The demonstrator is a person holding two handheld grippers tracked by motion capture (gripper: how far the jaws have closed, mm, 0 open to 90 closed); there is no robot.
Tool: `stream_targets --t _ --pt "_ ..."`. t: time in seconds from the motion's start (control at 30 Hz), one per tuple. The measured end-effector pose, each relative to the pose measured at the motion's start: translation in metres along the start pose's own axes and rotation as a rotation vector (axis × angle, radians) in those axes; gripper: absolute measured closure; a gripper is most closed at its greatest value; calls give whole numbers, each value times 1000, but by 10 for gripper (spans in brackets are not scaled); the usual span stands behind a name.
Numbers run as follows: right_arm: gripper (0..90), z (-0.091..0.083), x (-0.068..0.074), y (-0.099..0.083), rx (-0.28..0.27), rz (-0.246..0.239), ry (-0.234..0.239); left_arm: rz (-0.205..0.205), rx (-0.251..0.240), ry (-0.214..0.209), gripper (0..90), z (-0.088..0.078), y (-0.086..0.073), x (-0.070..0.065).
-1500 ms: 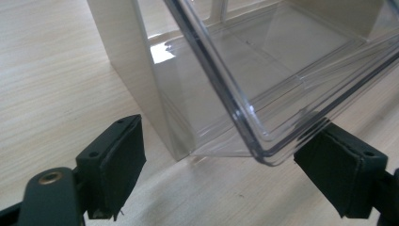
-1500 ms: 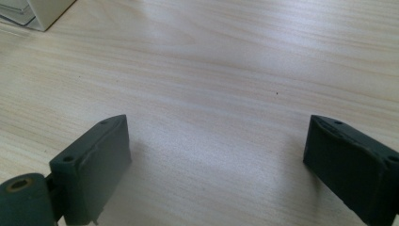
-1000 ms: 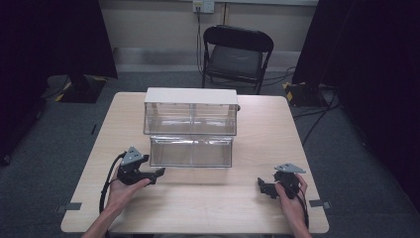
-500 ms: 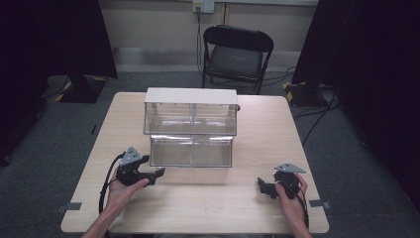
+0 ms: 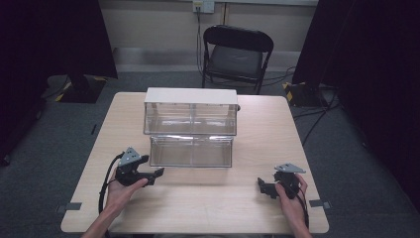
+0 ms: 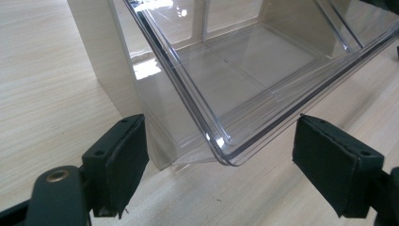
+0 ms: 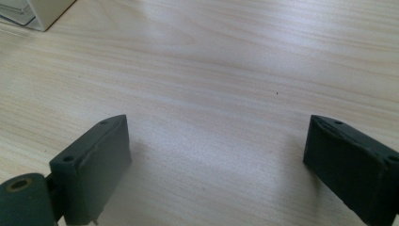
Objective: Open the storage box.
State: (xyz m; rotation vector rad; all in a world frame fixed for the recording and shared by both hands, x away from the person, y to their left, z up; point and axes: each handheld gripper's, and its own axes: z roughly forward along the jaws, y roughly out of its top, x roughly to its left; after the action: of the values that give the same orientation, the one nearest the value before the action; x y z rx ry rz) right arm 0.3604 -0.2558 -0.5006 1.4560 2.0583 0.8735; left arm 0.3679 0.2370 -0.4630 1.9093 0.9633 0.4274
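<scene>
Drawer [image 5: 191, 151] pulled out of cabinet [image 5: 190, 111] at table centre. Left gripper [image 5: 157, 173] jaws wide open, straddling its near corner for a grip. Right gripper [image 5: 262, 186] parked apart, open.

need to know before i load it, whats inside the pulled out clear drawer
Nothing shows inside the pulled-out clear plastic drawer: through its walls only its bare clear floor and a divider are visible. Its back end sits under the white-topped cabinet, where glare hides the interior.
</scene>
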Motion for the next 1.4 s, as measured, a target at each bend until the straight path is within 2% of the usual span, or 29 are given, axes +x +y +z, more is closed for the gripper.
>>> stream_targets --t 0.5,0.67,0.8,1.23,1.4 --pt "71 0 0 0 0 0 0 3 -3 -14 204 -2 1 0" --pt "71 0 0 0 0 0 0 15 -8 -16 207 -3 1 1" --pt "71 0 0 0 0 0 0 -2 -22 -26 207 -3 1 0" --pt "71 0 0 0 0 0 0 2 -22 -22 203 -4 4 0" --pt "71 0 0 0 0 0 0 -14 -34 -13 203 -6 5 0"
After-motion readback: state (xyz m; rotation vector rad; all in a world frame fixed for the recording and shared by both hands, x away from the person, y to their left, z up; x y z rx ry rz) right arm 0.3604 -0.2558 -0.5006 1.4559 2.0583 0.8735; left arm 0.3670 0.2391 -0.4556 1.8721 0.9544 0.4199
